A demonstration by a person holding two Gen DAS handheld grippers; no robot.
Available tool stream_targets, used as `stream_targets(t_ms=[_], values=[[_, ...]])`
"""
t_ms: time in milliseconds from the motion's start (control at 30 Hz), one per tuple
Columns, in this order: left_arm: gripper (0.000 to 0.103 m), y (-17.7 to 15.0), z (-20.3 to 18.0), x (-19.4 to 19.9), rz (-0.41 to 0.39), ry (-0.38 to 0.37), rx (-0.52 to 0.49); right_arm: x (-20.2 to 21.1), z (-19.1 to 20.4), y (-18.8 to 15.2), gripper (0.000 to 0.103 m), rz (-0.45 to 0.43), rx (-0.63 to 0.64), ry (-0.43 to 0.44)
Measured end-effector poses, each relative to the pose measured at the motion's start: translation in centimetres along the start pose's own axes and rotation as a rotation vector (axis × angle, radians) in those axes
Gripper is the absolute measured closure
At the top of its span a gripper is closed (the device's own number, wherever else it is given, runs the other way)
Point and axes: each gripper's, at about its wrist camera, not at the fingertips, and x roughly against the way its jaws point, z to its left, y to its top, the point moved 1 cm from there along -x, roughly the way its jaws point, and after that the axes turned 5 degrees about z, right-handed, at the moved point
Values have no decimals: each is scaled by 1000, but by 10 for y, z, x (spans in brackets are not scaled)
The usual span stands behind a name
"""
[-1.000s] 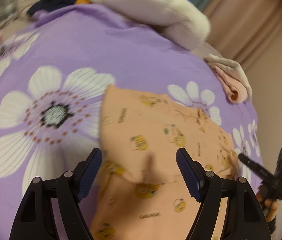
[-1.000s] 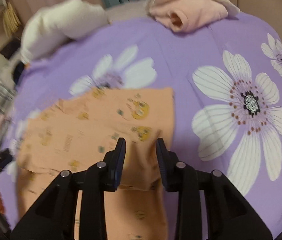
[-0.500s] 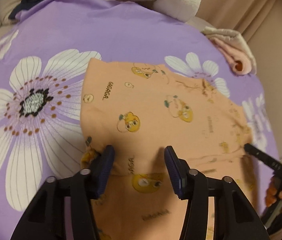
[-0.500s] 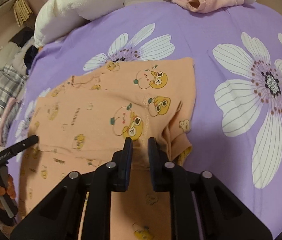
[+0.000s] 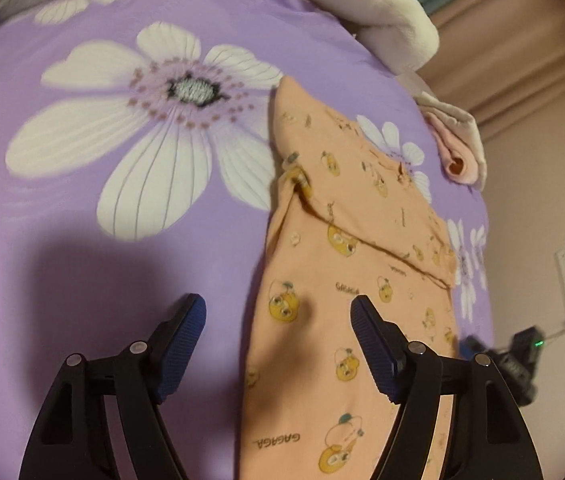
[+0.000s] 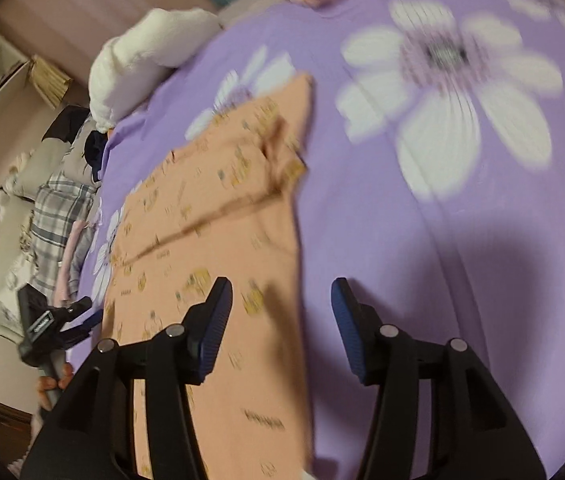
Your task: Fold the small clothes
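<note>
**Two grippers hang open above a part-folded orange garment**

Two grippers tilt downward over a bed covered by a purple sheet (image 5: 82, 260) printed with large white flowers. The left gripper (image 5: 278, 344) shows its blue-padded fingers (image 5: 374, 352) spread wide; they have just been opening, and nothing is clamped between them. The near left edge of the orange garment (image 5: 322, 320) lies below the gap, with the left finger over bare sheet and the right finger over the cloth. The pads do not press on the fabric.

The right gripper (image 6: 278, 324) likewise has its fingers (image 6: 212, 328) apart, having just been opening, with nothing held. Its left finger hangs over the orange garment (image 6: 222, 240) and its right finger over purple sheet, so the garment's right edge runs under the gap.

The garment, patterned with small yellow cartoon figures, lies flat on the bed with its far part folded over the near part, the folded edge running slantwise across it. In the right wrist view the left gripper (image 6: 58, 320) appears at the lower left, held by a hand (image 6: 52, 388). In the left wrist view the right gripper (image 5: 518, 356) shows at the right edge with a green light.

A white plush pile (image 5: 382, 12) and a rolled pink cloth (image 5: 458, 156) sit at the bed's far side; a plaid cloth (image 6: 58, 216) lies beside the bed.
</note>
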Motion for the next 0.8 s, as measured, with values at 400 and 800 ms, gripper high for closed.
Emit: stream_targets(t_ms=[400,800], values=[[31,-24,-3,-4,89,-260,32,-15,11,-37,54,94,-44,234],[31,-91,-12,18,178,-301,-38,1,16,-98,62,177,-23,308]])
